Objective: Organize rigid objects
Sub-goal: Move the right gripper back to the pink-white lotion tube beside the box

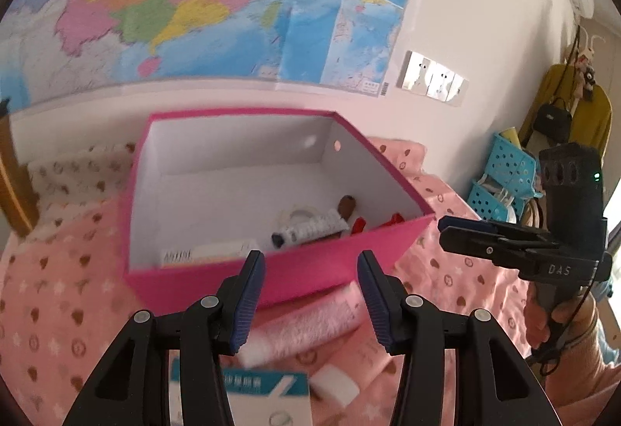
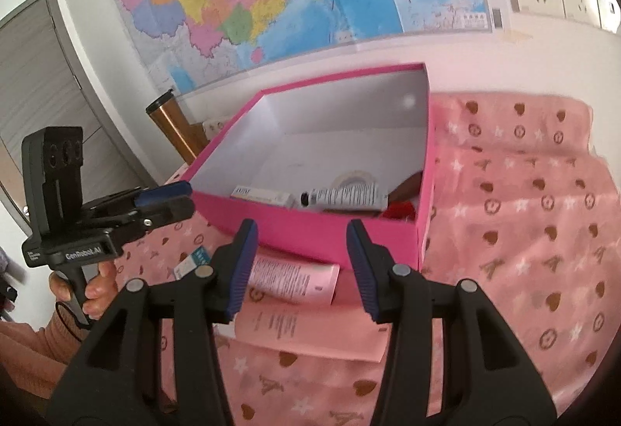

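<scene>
A pink box (image 1: pixel 333 255) with a white inside stands on the pink patterned bedspread; it also shows in the right wrist view (image 2: pixel 310 232). Inside lie a white tube (image 1: pixel 310 230), a flat white carton (image 1: pixel 209 251), a tape roll (image 2: pixel 355 179), a brown wooden piece (image 1: pixel 347 205) and red bits (image 1: pixel 359 224). A pink tube (image 2: pixel 291 278) lies on the bed against the box front, between the fingers in both views. My left gripper (image 1: pixel 310 294) is open and empty above it. My right gripper (image 2: pixel 300 263) is open and empty.
A teal-and-white carton (image 1: pixel 268 391) and a small white block (image 1: pixel 335 385) lie near the left gripper. A pink paper sheet (image 2: pixel 310 336) lies under the tube. Blue baskets (image 1: pixel 504 174) stand at the right. A wall map hangs behind.
</scene>
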`<state>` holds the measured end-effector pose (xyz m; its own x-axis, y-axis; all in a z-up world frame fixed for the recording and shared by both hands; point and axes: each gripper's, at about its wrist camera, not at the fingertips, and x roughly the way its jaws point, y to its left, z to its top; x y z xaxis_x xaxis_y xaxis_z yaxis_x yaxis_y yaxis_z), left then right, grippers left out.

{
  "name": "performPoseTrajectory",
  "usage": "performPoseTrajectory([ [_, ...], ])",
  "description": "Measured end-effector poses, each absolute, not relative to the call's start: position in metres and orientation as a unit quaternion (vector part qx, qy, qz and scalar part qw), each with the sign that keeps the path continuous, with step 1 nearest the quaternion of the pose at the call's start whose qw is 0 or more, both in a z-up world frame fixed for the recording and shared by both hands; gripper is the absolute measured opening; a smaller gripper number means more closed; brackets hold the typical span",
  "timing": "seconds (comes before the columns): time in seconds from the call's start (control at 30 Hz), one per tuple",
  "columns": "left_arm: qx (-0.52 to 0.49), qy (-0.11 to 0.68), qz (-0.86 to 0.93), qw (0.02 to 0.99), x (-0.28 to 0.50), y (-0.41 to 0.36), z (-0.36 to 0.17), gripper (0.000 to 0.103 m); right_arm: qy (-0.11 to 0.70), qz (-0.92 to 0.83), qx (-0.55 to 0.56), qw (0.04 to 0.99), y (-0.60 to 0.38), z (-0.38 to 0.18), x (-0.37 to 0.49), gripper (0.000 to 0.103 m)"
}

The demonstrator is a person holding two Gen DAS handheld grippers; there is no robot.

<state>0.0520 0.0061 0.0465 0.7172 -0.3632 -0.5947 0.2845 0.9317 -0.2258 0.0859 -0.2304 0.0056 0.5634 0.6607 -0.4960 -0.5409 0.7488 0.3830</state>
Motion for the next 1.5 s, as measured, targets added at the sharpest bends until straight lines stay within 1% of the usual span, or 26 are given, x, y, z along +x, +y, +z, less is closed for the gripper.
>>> performPoseTrajectory([
  [0.2, -0.076, 0.367, -0.177, 0.91, 0.036, 0.007, 0.025, 0.05, 0.356, 0.327, 0.112, 0.868, -0.239, -0.027, 0.083, 0.05],
  [0.5, -0.05, 0.4, -0.197, 0.894, 0.015, -0.016, 0.0, 0.05, 0.394, 0.299, 0.138, 0.858, -0.256, -0.059, 0.081, 0.05],
  [1.0, -0.055, 0.409, -0.172, 0.895, 0.013, -0.002, -0.01, 0.05, 0.41, 0.306, 0.144, 0.847, -0.248, -0.07, 0.086, 0.05],
  [1.5, -0.062, 0.416, -0.141, 0.896, 0.027, 0.008, -0.016, 0.05, 0.405, 0.323, 0.122, 0.846, -0.228, -0.065, 0.088, 0.05],
])
